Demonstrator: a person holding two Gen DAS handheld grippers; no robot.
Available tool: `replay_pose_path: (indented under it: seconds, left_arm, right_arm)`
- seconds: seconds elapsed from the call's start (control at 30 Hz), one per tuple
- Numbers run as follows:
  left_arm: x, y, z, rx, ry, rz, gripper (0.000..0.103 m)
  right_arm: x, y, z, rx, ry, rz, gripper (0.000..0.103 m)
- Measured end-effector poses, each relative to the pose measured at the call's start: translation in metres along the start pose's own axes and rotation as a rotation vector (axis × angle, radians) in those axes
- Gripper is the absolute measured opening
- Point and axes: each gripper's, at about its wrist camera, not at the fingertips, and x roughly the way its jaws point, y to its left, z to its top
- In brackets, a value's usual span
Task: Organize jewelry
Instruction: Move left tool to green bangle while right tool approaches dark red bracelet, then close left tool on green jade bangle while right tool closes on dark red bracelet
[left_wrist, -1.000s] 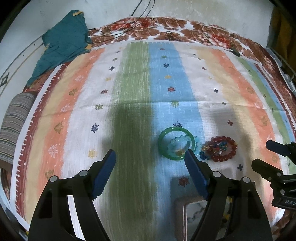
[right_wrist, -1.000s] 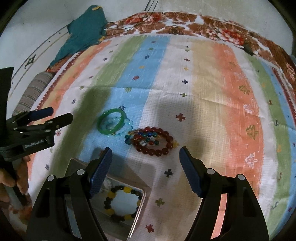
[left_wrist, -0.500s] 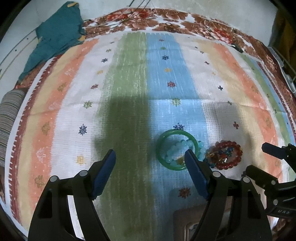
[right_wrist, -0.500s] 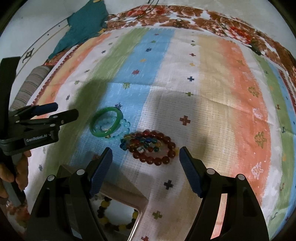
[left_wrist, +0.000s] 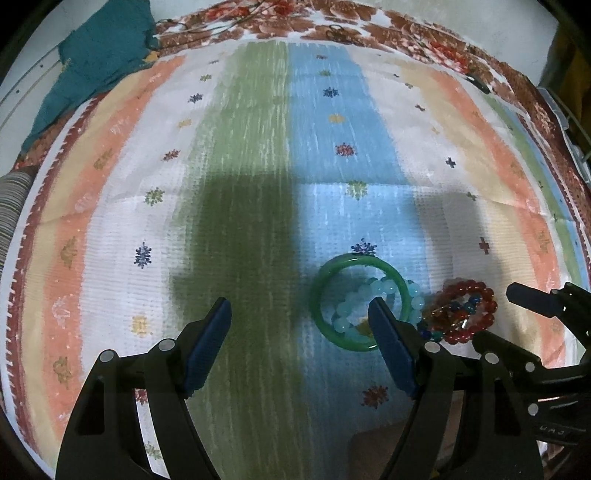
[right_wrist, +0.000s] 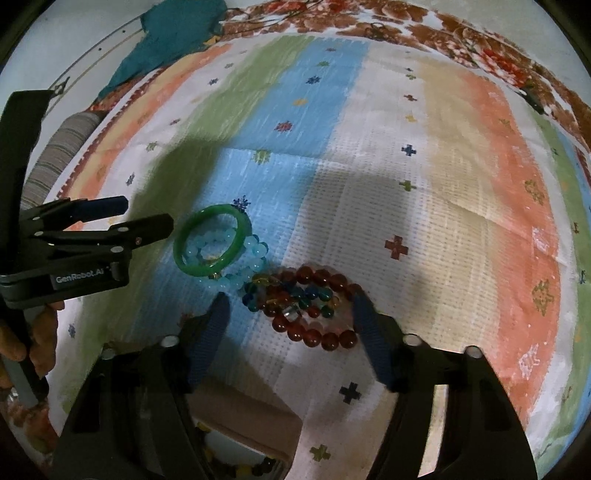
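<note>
Left wrist view: left gripper (left_wrist: 299, 314), jaws wide apart, nothing between them, at lower centre over a striped cloth (left_wrist: 258, 147). Green bangle (left_wrist: 358, 301) lies right of centre, over a pale blue bead bracelet (left_wrist: 376, 291); the right-hand pad overlaps it in the picture. Red bead bracelet (left_wrist: 469, 310) just beside, lower right.

Right wrist view: right gripper (right_wrist: 291, 321), jaws closing, pads on either side of the red bead bracelet (right_wrist: 314, 306), contact not clear. Green bangle (right_wrist: 212, 245) left of centre. Box (right_wrist: 243, 417) with beads at the bottom edge.

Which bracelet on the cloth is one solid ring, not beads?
The green bangle, leftmost of the pile. It lies over the pale blue beaded bracelet; the dark red beaded bracelet sits further right.
</note>
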Motion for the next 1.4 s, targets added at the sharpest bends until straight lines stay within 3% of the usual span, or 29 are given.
replay_pose_path:
  seconds: [0.37, 0.53, 1.0, 1.1, 1.27, 1.3, 1.33, 1.4]
  left_arm:
    - [0.017, 0.005, 0.007, -0.012, 0.025, -0.025, 0.07]
    - [0.025, 0.004, 0.01, -0.006, 0.043, -0.029, 0.069]
    - [0.039, 0.007, 0.006, 0.018, 0.07, -0.007, 0.069]
    - [0.04, 0.006, 0.006, 0.022, 0.07, -0.009, 0.056]
    - [0.043, 0.002, 0.005, 0.051, 0.062, 0.008, 0.037]
    - [0.044, 0.002, 0.005, 0.053, 0.059, 0.01, 0.029]
    - [0.044, 0.002, 0.005, 0.053, 0.059, 0.013, 0.02]
    - [0.044, 0.002, 0.006, 0.045, 0.062, 0.006, 0.011]
  right_arm:
    - [0.022, 0.002, 0.007, -0.022, 0.047, 0.004, 0.052]
    - [0.029, 0.003, 0.005, -0.041, 0.068, -0.005, 0.037]
    - [0.03, -0.002, 0.005, -0.036, 0.078, 0.016, 0.038]
    - [0.035, -0.002, 0.004, -0.054, 0.088, 0.008, 0.049]
    - [0.039, 0.003, 0.004, -0.072, 0.091, 0.009, 0.049]
    - [0.04, 0.004, 0.003, -0.079, 0.091, 0.01, 0.047]
    - [0.04, 0.005, 0.003, -0.077, 0.093, 0.023, 0.038]
    - [0.041, 0.008, 0.004, -0.077, 0.101, 0.044, 0.028]
